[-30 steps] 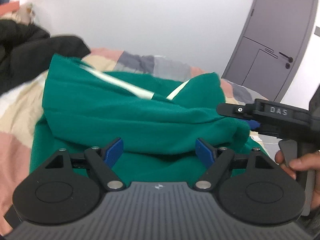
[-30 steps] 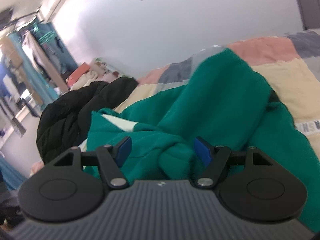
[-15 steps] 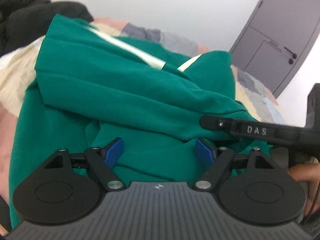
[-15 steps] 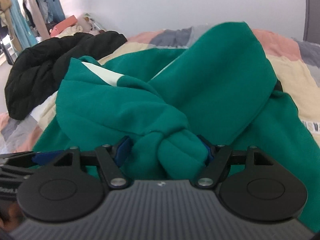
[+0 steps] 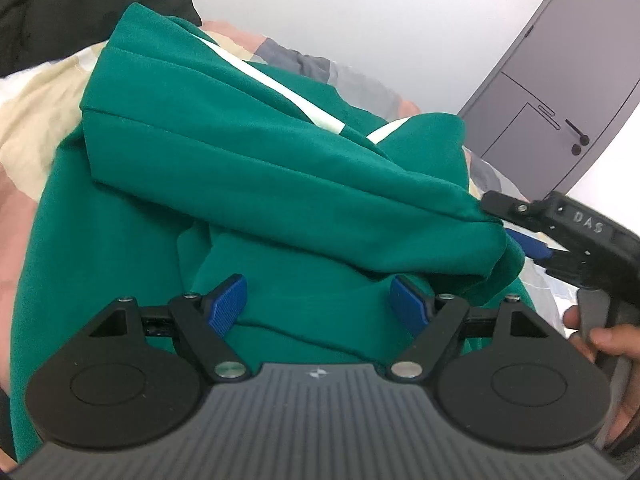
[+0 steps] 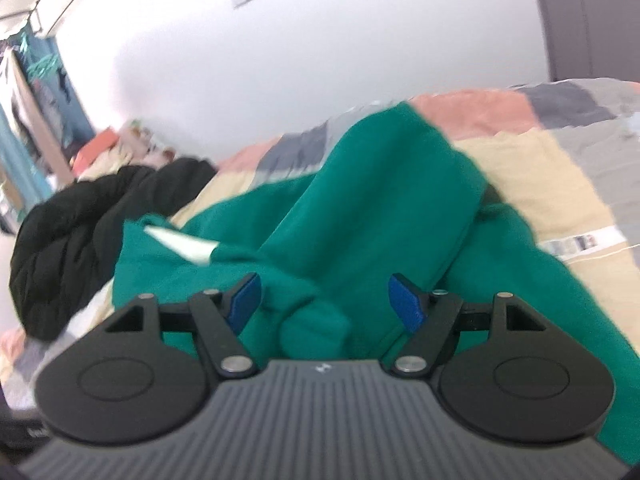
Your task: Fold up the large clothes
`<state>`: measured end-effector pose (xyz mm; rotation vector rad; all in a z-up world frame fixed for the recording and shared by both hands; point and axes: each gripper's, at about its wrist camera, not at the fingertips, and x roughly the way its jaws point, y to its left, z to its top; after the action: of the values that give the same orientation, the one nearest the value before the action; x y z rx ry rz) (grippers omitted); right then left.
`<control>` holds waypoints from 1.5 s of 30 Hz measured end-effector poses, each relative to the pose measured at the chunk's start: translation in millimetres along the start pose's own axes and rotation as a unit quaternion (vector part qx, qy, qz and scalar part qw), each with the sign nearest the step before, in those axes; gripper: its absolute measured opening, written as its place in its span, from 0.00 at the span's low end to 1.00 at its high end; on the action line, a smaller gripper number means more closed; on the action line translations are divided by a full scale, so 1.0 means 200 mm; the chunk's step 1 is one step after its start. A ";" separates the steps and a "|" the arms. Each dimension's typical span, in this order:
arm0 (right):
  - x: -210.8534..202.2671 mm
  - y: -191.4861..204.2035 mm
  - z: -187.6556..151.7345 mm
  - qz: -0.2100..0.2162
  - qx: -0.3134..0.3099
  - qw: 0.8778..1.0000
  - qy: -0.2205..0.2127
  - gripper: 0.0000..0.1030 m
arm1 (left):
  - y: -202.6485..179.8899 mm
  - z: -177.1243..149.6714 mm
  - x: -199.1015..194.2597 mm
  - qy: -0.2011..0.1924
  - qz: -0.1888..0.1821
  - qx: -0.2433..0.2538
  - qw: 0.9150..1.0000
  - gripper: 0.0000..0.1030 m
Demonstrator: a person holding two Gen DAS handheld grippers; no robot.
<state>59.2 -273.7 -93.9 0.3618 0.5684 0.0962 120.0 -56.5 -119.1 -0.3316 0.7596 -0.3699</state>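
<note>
A large green garment [image 5: 248, 160] with white stripes [image 5: 280, 88] lies bunched on a patchwork bed cover. A folded sleeve drapes across its body. My left gripper [image 5: 320, 304] is open and empty, with its blue pads just over the green cloth. My right gripper [image 6: 326, 302] is open too, with a rolled green cuff [image 6: 316, 320] lying between its pads. The right gripper also shows in the left wrist view [image 5: 532, 236] at the sleeve's right end, touching the cloth. The garment fills the middle of the right wrist view [image 6: 380, 216].
A black jacket [image 6: 80, 232] is heaped at the bed's left; it also shows in the left wrist view [image 5: 60, 8]. The patchwork cover [image 6: 560, 168] stretches right. A grey door [image 5: 560, 80] stands behind the bed. A white label [image 6: 580, 242] lies on the cover.
The right gripper's pads have spread apart from the green cuff they were closed around. The right gripper has tilted and pulled back a little. The left gripper has stayed open over the cloth.
</note>
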 end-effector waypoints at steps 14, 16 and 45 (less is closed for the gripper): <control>0.11 -0.06 -0.05 0.076 0.068 0.992 0.078 0.67 | -0.03 -0.02 -0.02 -0.015 0.012 0.000 1.000 0.80; 0.11 -0.04 -0.04 0.059 0.048 0.994 0.077 0.47 | -0.03 -0.02 -0.02 -0.015 0.012 -0.001 1.000 0.80; 0.05 -0.13 0.01 -0.005 0.038 0.998 0.053 0.56 | -0.07 -0.13 -0.31 -0.048 0.042 -0.015 0.998 0.80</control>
<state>68.6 -297.9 -106.2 0.4295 0.6792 0.0849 58.0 -45.4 -93.0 -0.3424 0.6828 -0.2623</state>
